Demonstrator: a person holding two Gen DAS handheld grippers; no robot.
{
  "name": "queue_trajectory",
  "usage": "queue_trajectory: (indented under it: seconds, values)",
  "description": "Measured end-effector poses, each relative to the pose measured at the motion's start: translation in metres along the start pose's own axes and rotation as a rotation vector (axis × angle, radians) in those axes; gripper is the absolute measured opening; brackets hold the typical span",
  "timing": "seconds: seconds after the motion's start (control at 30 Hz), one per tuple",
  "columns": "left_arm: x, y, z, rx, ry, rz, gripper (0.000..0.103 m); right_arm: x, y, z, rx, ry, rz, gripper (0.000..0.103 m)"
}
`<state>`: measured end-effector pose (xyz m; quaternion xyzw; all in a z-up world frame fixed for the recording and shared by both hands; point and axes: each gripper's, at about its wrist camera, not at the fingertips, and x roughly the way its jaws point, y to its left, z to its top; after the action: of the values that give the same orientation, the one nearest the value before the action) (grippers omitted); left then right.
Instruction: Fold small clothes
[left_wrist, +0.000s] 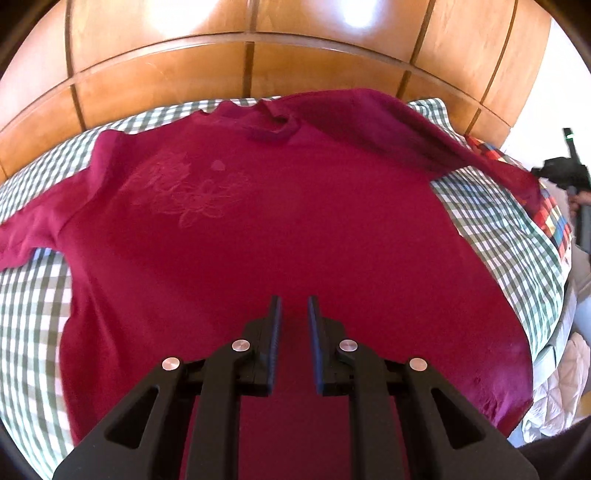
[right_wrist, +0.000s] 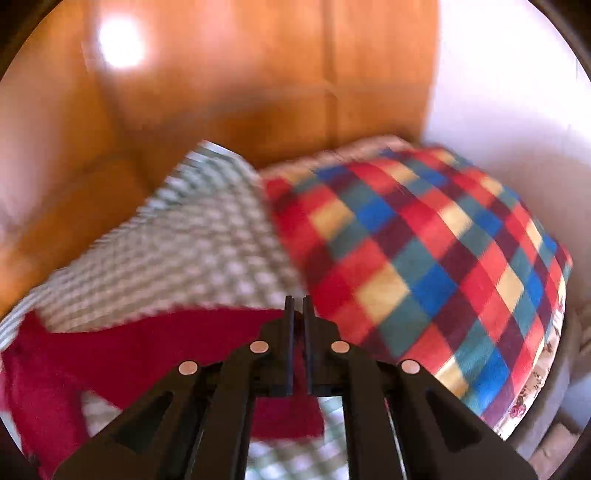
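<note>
A dark red long-sleeved shirt (left_wrist: 280, 229) lies spread flat on a green-and-white checked sheet (left_wrist: 33, 317) covering a bed, its collar toward 12 o'clock in the left wrist view and a faint pale print on the chest at about 10 o'clock. One sleeve trails off to 9 o'clock; the other stretches out to 2 o'clock, lifted off the sheet toward the right gripper (left_wrist: 565, 177), which shows as a dark shape at the frame's 3 o'clock edge with a bit of the person's hand behind it.

The left gripper (left_wrist: 294, 306) points forward and down over the lower body of the shirt, level, its 2 fingers spread with a clear gap and red cloth showing between them — whether the tips touch the fabric cannot be told.

In the blurred right wrist view, the right gripper (right_wrist: 298, 306) has its fingers drawn close together, a narrow slit between them, and red fabric (right_wrist: 155, 354) runs from 8 o'clock up into that slit — it pinches the sleeve. Beyond the tips, a multicoloured plaid blanket (right_wrist: 424, 266) fills the 1 to 4 o'clock part, touching the checked sheet at 11 o'clock. A glossy wooden headboard (left_wrist: 236, 74) rises behind the bed.
</note>
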<state>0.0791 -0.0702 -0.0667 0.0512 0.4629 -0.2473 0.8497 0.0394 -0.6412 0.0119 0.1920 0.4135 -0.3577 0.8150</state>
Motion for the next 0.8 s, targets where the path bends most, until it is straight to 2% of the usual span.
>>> queue_trajectory:
  seconds: [0.03, 0.07, 0.1, 0.13, 0.17, 0.27, 0.33, 0.4, 0.43, 0.5, 0.53, 0.6, 0.63, 0.67, 0.7, 0.73, 0.77, 0.8]
  values:
    - [0.002, -0.001, 0.001, 0.001, 0.006, -0.002, 0.013, 0.016, -0.01, 0.002, 0.056, 0.044, 0.036, 0.005]
    - [0.005, -0.003, 0.001, 0.003, 0.013, -0.004, 0.013, 0.026, -0.02, 0.002, 0.096, 0.054, 0.057, 0.011]
    - [0.006, -0.004, 0.002, 0.006, 0.016, -0.004, 0.012, 0.027, -0.028, 0.003, 0.133, 0.038, 0.062, 0.02]
    - [0.007, -0.005, 0.002, 0.01, 0.02, -0.002, 0.012, 0.02, -0.034, 0.001, 0.153, -0.009, 0.067, 0.041]
    - [0.009, -0.007, 0.002, 0.012, 0.023, -0.002, 0.012, 0.013, -0.036, -0.001, 0.146, -0.036, 0.073, 0.047]
    - [0.015, -0.006, 0.004, 0.009, 0.031, -0.001, 0.012, -0.003, -0.038, -0.012, 0.089, -0.042, 0.097, 0.047]
    - [0.018, -0.006, 0.005, 0.006, 0.032, -0.002, 0.012, -0.019, -0.031, -0.029, 0.016, -0.038, 0.182, 0.048]
    - [0.023, -0.007, 0.007, 0.005, 0.038, 0.002, 0.013, -0.029, -0.018, -0.048, -0.067, -0.004, 0.281, 0.063]
    - [0.024, -0.008, 0.007, 0.005, 0.04, 0.002, 0.012, -0.032, -0.01, -0.056, -0.102, 0.0, 0.298, 0.075]
    - [0.026, -0.009, 0.007, 0.007, 0.041, 0.0, 0.013, -0.038, 0.012, -0.082, -0.248, -0.013, 0.286, 0.077]
    - [0.026, -0.01, 0.007, 0.011, 0.043, 0.001, 0.012, -0.034, 0.024, -0.095, -0.333, -0.006, 0.239, 0.077]
    - [0.027, -0.012, 0.007, 0.016, 0.044, 0.004, 0.012, -0.016, 0.039, -0.114, -0.426, 0.039, 0.163, 0.074]
    - [0.027, -0.012, 0.007, 0.014, 0.045, 0.003, 0.012, -0.005, 0.042, -0.122, -0.461, 0.059, 0.116, 0.064]
    - [0.027, -0.012, 0.007, 0.013, 0.045, 0.004, 0.012, 0.009, 0.044, -0.129, -0.504, 0.081, 0.032, 0.047]
    - [0.026, -0.012, 0.007, 0.014, 0.044, 0.004, 0.013, 0.016, 0.043, -0.133, -0.516, 0.092, 0.0, 0.033]
    - [0.026, -0.012, 0.007, 0.014, 0.043, 0.004, 0.012, 0.017, 0.041, -0.132, -0.499, 0.086, 0.002, 0.011]
    - [0.025, -0.011, 0.008, 0.014, 0.04, 0.003, 0.012, 0.014, 0.038, -0.129, -0.481, 0.078, 0.006, 0.003]
    - [0.025, -0.01, 0.009, 0.018, 0.038, 0.002, 0.013, 0.006, 0.036, -0.124, -0.459, 0.063, 0.025, 0.003]
